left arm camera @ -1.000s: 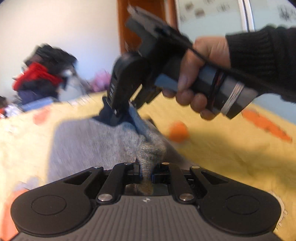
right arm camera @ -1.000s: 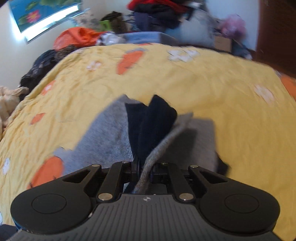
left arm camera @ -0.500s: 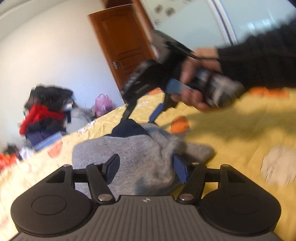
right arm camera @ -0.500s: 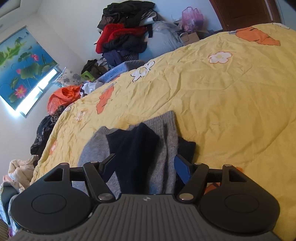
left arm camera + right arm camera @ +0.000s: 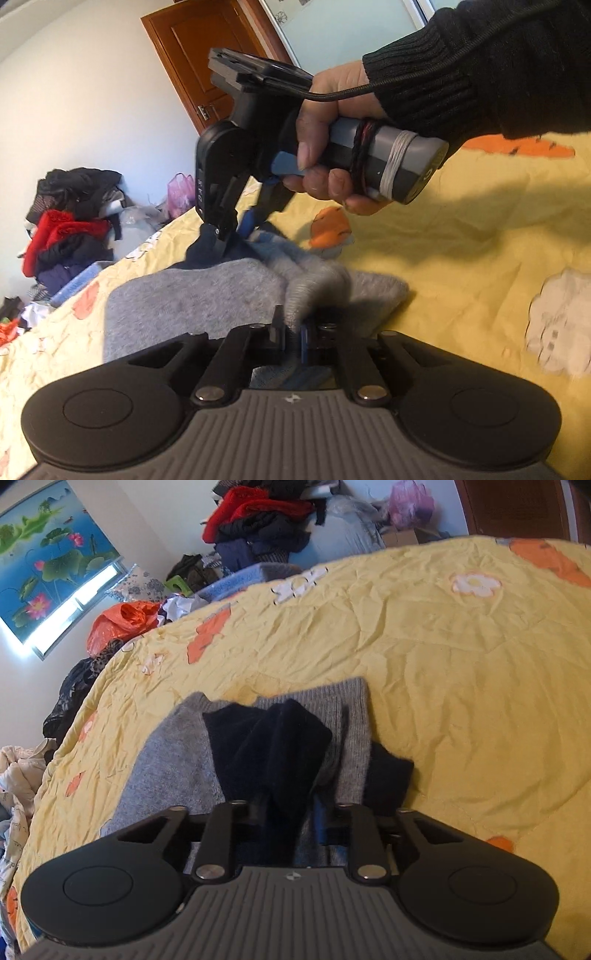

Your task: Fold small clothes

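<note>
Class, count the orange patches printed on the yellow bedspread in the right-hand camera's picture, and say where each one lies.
6 at least: far right, middle left, left edge, bottom left, beside the tongs, faint one; clothes may hide more.

Both claws [image 5: 291, 332] [image 5: 286, 818] apparently clamped

A lived-in home bedroom is showing here. A yellow quilt [image 5: 424, 657] with orange and white flowers is covering a bed. Clothes [image 5: 258, 520] are piling up against the white wall, a lotus blind [image 5: 48, 565] is hanging over a bright window, and a wooden door [image 5: 192, 62] is standing shut.
</note>
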`<state>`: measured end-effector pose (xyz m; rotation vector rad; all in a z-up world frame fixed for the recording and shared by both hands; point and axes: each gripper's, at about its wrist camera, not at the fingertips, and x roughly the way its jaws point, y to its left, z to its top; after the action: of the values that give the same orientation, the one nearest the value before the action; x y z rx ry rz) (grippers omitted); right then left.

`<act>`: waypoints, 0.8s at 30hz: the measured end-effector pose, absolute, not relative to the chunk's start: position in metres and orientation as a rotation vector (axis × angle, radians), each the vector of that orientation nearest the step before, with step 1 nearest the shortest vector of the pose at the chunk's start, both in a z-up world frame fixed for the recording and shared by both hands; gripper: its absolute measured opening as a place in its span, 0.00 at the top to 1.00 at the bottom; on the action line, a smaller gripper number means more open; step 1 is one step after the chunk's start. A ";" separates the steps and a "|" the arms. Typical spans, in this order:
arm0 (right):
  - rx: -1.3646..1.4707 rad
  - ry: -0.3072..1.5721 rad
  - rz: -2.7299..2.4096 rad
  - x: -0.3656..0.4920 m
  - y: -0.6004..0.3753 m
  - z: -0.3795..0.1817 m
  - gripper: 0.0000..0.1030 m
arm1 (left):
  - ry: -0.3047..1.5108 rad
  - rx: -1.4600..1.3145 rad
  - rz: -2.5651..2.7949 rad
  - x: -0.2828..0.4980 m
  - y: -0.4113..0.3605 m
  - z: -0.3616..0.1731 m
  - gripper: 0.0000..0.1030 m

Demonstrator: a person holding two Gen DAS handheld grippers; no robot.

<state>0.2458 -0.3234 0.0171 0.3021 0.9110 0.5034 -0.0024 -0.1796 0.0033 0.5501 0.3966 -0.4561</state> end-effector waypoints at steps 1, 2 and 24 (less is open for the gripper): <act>0.283 0.902 0.500 0.246 -0.323 0.022 0.85 | 0.403 0.541 -0.470 0.000 -0.182 0.005 0.95; 0.262 0.887 0.499 0.246 -0.323 0.029 0.85 | 0.397 0.534 -0.478 0.002 -0.186 0.007 0.95; 0.260 0.704 0.423 0.235 -0.324 0.055 0.51 | 0.500 -0.046 -0.279 0.033 -0.051 0.044 0.21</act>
<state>0.2351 -0.3243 0.0548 0.2600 0.7044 0.4230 0.0327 -0.0507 0.0437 -0.0458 0.4999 -0.2788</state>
